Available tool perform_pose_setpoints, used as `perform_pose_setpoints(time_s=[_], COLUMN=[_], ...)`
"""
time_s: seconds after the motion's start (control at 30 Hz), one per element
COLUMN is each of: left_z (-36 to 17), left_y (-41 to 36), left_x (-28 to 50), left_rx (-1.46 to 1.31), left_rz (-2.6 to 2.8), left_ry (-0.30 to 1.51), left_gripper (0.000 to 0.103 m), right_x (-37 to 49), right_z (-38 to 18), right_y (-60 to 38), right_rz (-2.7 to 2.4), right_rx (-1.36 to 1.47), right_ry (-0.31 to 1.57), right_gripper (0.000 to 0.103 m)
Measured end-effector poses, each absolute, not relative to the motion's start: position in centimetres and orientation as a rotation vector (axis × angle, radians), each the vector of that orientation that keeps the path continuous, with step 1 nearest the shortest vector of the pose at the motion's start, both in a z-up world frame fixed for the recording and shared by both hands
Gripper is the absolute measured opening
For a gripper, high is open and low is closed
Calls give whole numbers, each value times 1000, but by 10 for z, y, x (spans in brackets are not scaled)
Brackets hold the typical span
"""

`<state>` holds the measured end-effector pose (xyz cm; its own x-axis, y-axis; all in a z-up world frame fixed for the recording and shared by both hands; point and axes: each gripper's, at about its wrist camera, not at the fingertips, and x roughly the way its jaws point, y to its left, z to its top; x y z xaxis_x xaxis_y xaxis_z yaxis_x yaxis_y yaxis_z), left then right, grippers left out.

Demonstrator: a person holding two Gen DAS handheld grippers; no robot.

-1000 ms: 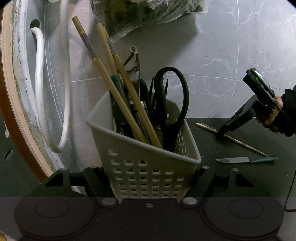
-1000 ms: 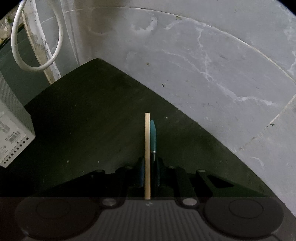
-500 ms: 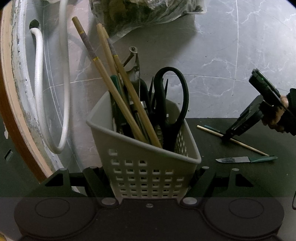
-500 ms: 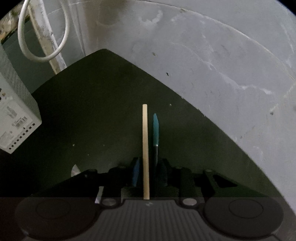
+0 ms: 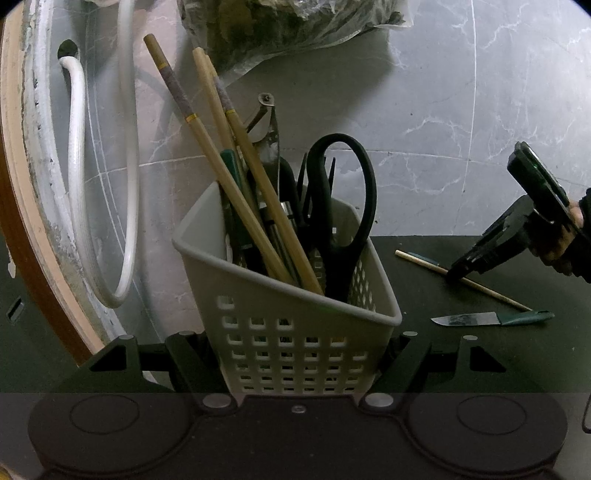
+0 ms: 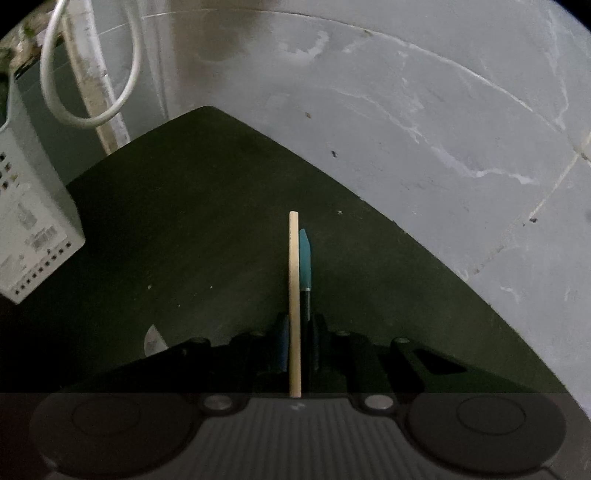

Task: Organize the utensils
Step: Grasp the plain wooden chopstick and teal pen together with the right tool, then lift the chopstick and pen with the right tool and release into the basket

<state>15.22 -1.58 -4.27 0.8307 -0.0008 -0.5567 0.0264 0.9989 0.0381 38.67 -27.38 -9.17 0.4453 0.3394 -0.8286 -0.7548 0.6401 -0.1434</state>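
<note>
My left gripper [image 5: 295,343] is shut on a grey perforated utensil basket [image 5: 295,332] holding several chopsticks [image 5: 236,177], black scissors [image 5: 343,206] and other tools. My right gripper [image 6: 297,332] is shut on a wooden chopstick [image 6: 294,280] and a teal-handled utensil [image 6: 305,258] lying side by side on the dark mat [image 6: 184,229]. In the left wrist view the right gripper [image 5: 458,269] holds the chopstick [image 5: 421,260] low over the mat, right of the basket. A teal-handled knife [image 5: 487,318] lies on the mat in front of it.
A white hose [image 5: 79,177] loops at the left beside a wooden edge. A plastic bag [image 5: 288,29] lies on the marble floor behind the basket. A white box [image 6: 33,229] stands at the mat's left edge in the right wrist view.
My right gripper has drawn back to the right along the chopstick, so more of the chopstick and teal utensil shows ahead of it. The left gripper and basket have not moved.
</note>
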Motion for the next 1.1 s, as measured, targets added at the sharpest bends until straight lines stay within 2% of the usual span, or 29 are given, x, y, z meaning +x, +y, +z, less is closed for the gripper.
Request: perform_pose_setpoints(time_s=[0.67,1.1], left_z=[-44,-44], left_y=[-13,-13], left_x=[152,152], left_rx=[48,47], left_rz=[-24,-24], left_ry=[587,586], left_gripper=[76,76], right_x=[353,306], right_z=[-73,-24], right_y=[-279,-296], right_rz=[730,701], right_rx=[-507,-389], right_ry=[685,455], right_gripper=[13,13])
